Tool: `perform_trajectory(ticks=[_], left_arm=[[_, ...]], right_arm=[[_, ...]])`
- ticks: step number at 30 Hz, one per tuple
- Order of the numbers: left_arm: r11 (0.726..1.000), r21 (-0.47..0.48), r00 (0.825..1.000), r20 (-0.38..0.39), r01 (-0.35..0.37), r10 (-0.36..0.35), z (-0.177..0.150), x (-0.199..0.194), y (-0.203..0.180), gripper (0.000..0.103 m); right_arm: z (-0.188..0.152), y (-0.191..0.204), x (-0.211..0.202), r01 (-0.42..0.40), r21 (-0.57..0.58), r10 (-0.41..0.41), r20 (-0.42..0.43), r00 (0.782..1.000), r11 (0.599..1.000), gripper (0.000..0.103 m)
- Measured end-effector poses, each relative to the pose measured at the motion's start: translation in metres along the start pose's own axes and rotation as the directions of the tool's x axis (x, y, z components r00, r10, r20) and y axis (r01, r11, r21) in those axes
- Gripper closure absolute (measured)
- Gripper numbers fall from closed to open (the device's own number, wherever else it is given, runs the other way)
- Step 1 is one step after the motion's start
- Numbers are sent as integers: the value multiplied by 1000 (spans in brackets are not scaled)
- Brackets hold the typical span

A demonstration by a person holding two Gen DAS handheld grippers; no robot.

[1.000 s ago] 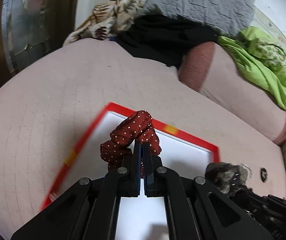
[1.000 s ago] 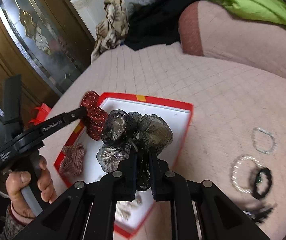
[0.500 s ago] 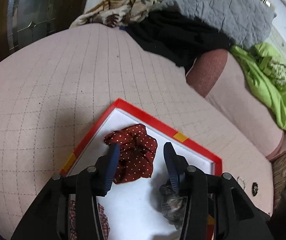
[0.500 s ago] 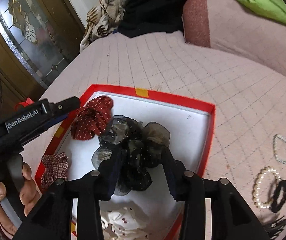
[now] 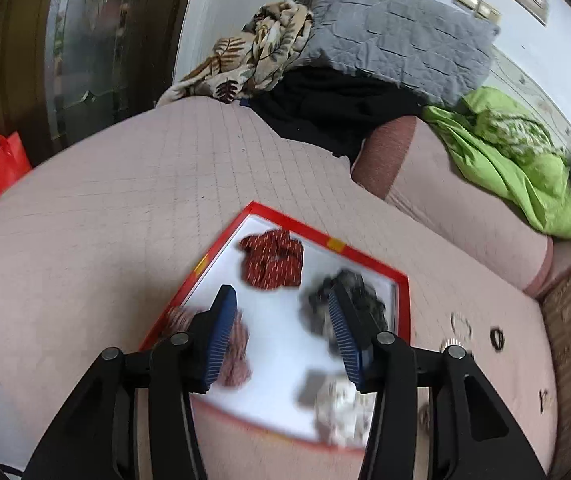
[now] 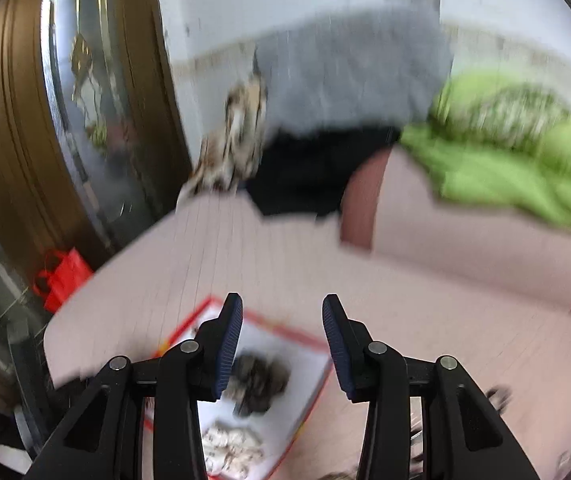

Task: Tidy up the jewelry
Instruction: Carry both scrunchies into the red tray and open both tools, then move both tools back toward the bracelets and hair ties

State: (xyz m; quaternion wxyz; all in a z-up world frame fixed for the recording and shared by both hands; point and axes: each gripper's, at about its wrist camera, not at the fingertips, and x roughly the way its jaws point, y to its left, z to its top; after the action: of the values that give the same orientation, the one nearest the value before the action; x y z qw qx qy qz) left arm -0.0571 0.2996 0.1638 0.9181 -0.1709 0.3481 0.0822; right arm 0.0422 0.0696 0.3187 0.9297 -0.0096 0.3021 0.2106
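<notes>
Both of your tools have let go. The left hand-held gripper (image 5: 281, 330) has just been opening, and now its jaws stand apart with nothing between them. The right hand-held gripper (image 6: 282, 342) has just been opening too, and it also holds nothing.

The red dotted scrunchie (image 5: 271, 258) lies in the far corner of the red-edged tray (image 5: 321, 237), flat on the white floor of the tray. The dark see-through scrunchie (image 5: 345, 308) lies just beside it, nearer the right wall. A checked pink scrunchie (image 5: 235, 354) sits by the left wall, partly behind your left finger, and a whitish one (image 5: 339, 404) lies near the front edge. Each has its own spot, so they look sorted side by side and none sits on another.

The tray rests on the pink quilted bed (image 5: 125, 208), so it is probably a bit wobbly there.

Some pieces are not in the tray yet. A pale bead bracelet (image 5: 460, 323) and a small black band (image 5: 496, 336) lie on the bed, off to the tray's right. I think those come next. They are thin and lie flat, so you will likely need a low, careful pinch. The right view is very blurry, so small things there are hard to tell.
</notes>
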Motion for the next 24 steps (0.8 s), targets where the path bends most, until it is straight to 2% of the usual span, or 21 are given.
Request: perform_trajectory(ticks=[3, 5, 9, 12, 15, 20, 24], left_arm=[[999, 27, 1000, 3, -24, 24, -15, -24, -4, 54], [999, 25, 1000, 6, -26, 26, -24, -36, -6, 53], [1000, -4, 1000, -14, -12, 12, -38, -50, -10, 53], [1000, 13, 1000, -4, -25, 25, -49, -65, -17, 53], [999, 29, 999, 10, -43, 43, -61, -75, -23, 46], [997, 31, 998, -6, -65, 65, -71, -82, -24, 44], [998, 13, 997, 30, -67, 66, -70, -97, -19, 44]], right_arm=[[36, -6, -41, 19, -6, -19, 64, 998, 1000, 38], [37, -8, -60, 15, -13, -14, 94, 995, 1000, 31], [5, -7, -63, -8, -21, 8, 42, 999, 1000, 31], [-30, -5, -62, -27, -30, 27, -2, 1000, 999, 31], [-53, 0, -60, -66, -35, 64, -40, 997, 997, 31], [-58, 33, -79, -169, -76, 167, -39, 985, 983, 31], [-54, 49, -97, -242, -78, 242, -12, 970, 967, 31]])
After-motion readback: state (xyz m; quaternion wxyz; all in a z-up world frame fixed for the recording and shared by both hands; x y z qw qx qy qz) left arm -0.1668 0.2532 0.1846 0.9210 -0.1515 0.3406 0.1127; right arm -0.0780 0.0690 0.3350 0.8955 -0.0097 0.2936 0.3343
